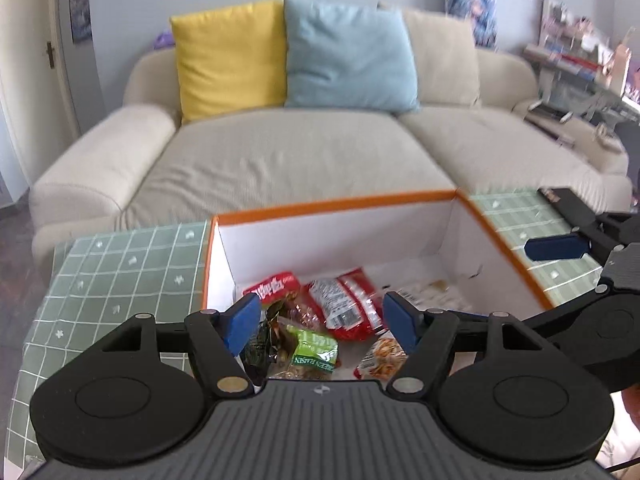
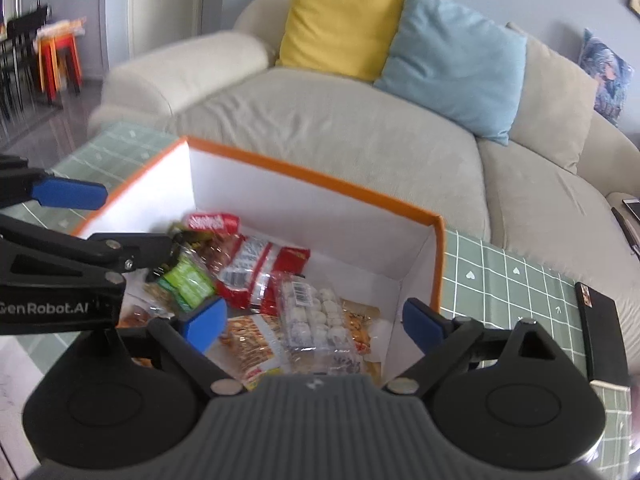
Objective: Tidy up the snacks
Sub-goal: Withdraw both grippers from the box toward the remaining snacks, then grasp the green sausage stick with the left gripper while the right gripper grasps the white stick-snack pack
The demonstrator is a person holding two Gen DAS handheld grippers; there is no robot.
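An orange-rimmed white box (image 1: 332, 202) (image 2: 320, 178) stands on the green checked table and holds several snack packets: a red bag (image 1: 348, 304) (image 2: 260, 268), a green raisin pack (image 1: 314, 350) (image 2: 186, 282), a red wafer pack (image 1: 272, 290) (image 2: 214, 222), a clear pack of white balls (image 2: 316, 320) and a cracker bag (image 1: 382, 358) (image 2: 250, 344). My left gripper (image 1: 320, 320) is open and empty above the box's near left part. My right gripper (image 2: 316, 318) is open and empty above the near right part. Each gripper shows from the side in the other's view.
A beige sofa (image 1: 280, 156) with yellow (image 1: 230, 56) and blue (image 1: 348, 52) cushions stands just behind the table. A black flat object (image 2: 600, 332) lies on the table (image 2: 516, 272) right of the box. Shelves with clutter (image 1: 580, 60) stand at the far right.
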